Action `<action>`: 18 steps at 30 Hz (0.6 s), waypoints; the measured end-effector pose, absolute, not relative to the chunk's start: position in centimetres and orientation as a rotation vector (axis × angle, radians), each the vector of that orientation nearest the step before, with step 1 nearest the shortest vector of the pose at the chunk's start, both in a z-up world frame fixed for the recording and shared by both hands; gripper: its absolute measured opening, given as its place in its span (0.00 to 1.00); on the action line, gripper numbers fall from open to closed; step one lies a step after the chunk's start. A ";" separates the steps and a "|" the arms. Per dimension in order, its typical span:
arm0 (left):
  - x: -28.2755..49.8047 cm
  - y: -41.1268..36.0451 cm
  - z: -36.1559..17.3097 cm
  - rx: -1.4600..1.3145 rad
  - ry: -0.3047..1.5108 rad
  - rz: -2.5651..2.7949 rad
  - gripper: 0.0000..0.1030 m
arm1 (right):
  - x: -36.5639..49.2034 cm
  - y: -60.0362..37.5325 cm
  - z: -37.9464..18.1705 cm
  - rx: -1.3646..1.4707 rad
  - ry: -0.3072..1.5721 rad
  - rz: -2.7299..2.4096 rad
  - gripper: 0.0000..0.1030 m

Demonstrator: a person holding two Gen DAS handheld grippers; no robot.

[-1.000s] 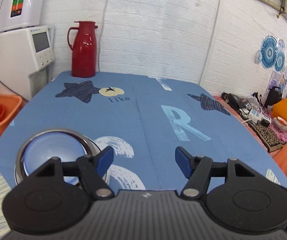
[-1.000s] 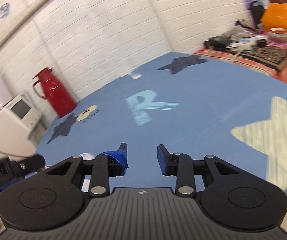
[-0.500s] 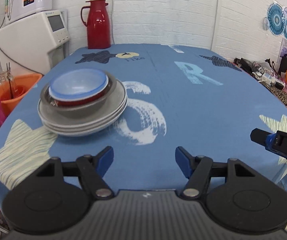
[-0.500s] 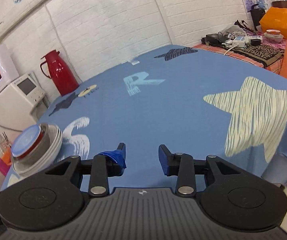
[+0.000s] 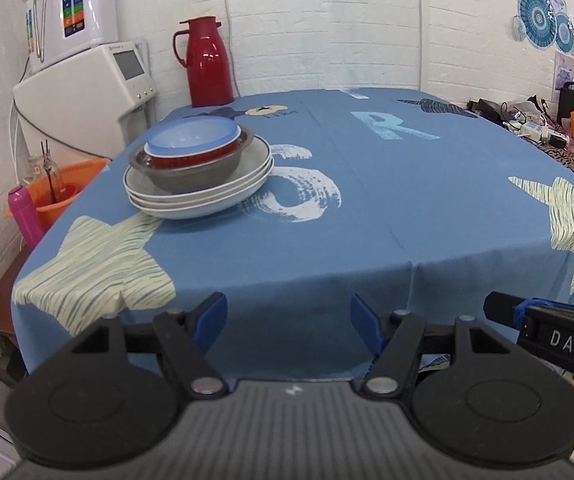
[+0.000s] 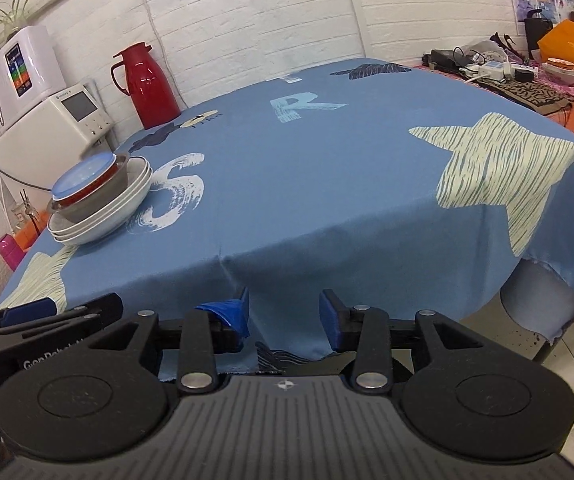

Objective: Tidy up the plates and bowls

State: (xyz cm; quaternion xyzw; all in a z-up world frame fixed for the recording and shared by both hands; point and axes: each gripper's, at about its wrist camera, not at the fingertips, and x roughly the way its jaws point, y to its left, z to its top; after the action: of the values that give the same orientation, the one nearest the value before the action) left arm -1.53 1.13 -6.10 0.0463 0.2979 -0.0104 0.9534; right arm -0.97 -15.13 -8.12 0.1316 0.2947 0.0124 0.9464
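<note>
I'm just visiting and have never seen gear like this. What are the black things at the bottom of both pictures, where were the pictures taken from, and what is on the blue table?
There is no robot arm: a person holds a two-finger tool in each hand, with a camera looking forward along the fingers. The black shapes are those tools. One picture comes from the left gripper, the other from the right gripper. Both have their jaws apart and hold nothing. On the blue patterned tablecloth sits one stack: white plates, a grey bowl, a red bowl and a pale blue bowl on top. A red thermos jug stands at the far edge.
</note>
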 end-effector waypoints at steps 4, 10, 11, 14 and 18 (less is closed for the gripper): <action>-2.2 1.1 -5.7 0.109 0.576 -0.013 0.65 | -1.3 -14.5 -8.3 0.249 0.593 0.044 0.23; -2.0 1.6 -5.7 0.087 0.594 -0.022 0.65 | -1.6 -14.1 -8.4 0.240 0.587 0.050 0.24; -2.0 1.6 -5.7 0.086 0.598 -0.024 0.65 | -1.6 -14.1 -8.4 0.240 0.586 0.049 0.24; -2.0 1.6 -5.8 0.088 0.599 -0.015 0.65 | -1.7 -14.1 -8.4 0.244 0.586 0.053 0.25; -2.1 1.6 -5.8 0.093 0.599 0.004 0.65 | -1.5 -13.9 -8.6 0.252 0.597 0.060 0.25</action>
State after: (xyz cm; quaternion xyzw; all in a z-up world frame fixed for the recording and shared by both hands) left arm -2.07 1.58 -5.78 0.0459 0.2951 0.0017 0.9543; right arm -1.54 -13.91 -8.64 0.1237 0.2933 0.0293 0.9475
